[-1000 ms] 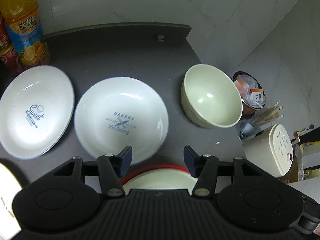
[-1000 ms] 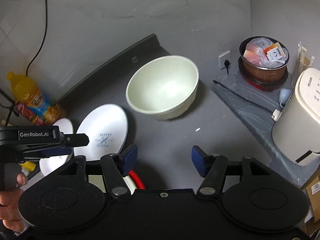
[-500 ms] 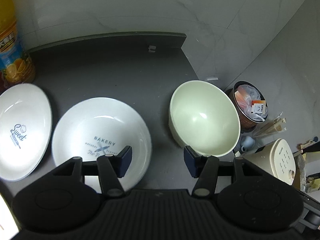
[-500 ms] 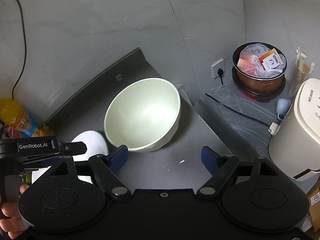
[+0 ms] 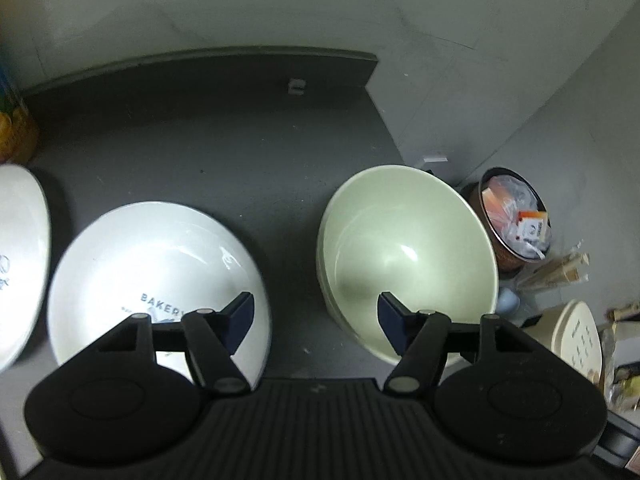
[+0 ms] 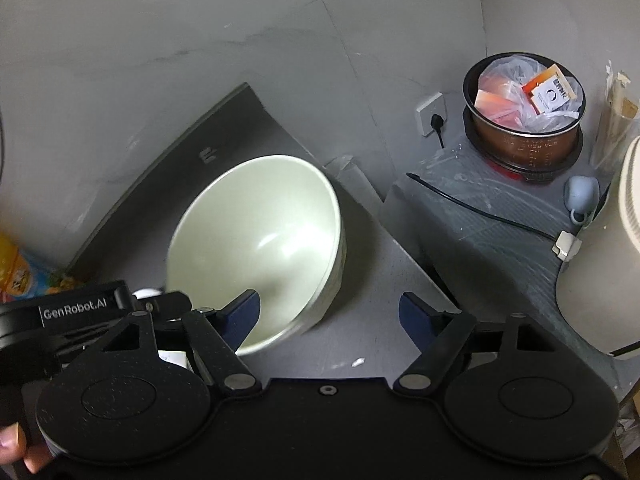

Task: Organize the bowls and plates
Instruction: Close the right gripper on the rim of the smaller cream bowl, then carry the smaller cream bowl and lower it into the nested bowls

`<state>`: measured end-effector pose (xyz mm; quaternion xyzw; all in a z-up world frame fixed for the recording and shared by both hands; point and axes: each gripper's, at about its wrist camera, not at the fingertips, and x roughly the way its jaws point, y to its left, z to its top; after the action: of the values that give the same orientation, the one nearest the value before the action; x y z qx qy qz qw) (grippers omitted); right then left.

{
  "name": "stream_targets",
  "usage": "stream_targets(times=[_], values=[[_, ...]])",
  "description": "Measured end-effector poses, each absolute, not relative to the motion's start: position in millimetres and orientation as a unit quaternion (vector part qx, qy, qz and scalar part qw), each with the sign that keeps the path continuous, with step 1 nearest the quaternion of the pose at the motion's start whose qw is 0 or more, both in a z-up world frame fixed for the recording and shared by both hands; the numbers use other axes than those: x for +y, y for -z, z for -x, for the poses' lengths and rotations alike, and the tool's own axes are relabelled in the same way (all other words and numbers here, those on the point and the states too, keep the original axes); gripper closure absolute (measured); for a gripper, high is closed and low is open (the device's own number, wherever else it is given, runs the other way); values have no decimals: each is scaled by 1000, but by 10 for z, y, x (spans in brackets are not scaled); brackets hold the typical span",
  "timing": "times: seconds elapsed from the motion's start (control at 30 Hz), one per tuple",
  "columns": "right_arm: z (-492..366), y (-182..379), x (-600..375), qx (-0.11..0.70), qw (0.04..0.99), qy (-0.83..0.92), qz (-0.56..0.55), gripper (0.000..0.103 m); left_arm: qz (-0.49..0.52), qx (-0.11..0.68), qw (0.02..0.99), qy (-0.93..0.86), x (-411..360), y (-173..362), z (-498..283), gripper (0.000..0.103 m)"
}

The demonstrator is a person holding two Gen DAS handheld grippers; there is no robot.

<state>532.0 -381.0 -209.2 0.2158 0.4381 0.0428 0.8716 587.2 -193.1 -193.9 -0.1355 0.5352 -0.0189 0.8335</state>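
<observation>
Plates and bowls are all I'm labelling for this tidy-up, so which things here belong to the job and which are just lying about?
Part of the job:
green bowl
bakery plate
second white plate

Just lying about:
juice bottle
pot of packets
rice cooker
small blue cup
wall socket

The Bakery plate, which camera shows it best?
The left wrist view: the Bakery plate lies nearly whole on the dark counter, lettering partly readable. In the right wrist view the left hand-held gripper hides it almost entirely.
</observation>
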Motion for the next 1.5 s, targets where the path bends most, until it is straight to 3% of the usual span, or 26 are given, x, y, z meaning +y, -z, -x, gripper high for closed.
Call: stream_targets(times=[0.2, 0.3, 0.37, 0.47, 0.63, 0.83, 1.5], values=[[-5508, 2282, -3825, 455, 858, -32, -236, 39, 140, 552, 822, 6, -1990, 2154, -6050, 37], [-5563, 2355, -3812, 465, 851, -38, -241, 54, 135, 560, 817, -1, -2030, 2235, -6115, 39], [-5583, 2394, -3807, 472, 846, -45, -244, 73, 117, 556, 823, -14, -2060, 2251, -6131, 40], [-5591, 2420, -3776, 475, 842, -53, -252, 81, 111, 557, 822, -30, -2035, 2271, -6149, 46], [-5577, 2414, -3701, 477, 840, -57, -252, 82, 113, 562, 818, -46, -1966, 2276, -6195, 55], [-5488, 2294, -3641, 460, 851, -63, -244, 86, 120, 568, 813, -41, -1908, 2256, -6158, 90], [-5063, 1796, -3594, 416, 874, -46, -247, 86, 140, 520, 843, 5, -1705, 1648, -5899, 92]])
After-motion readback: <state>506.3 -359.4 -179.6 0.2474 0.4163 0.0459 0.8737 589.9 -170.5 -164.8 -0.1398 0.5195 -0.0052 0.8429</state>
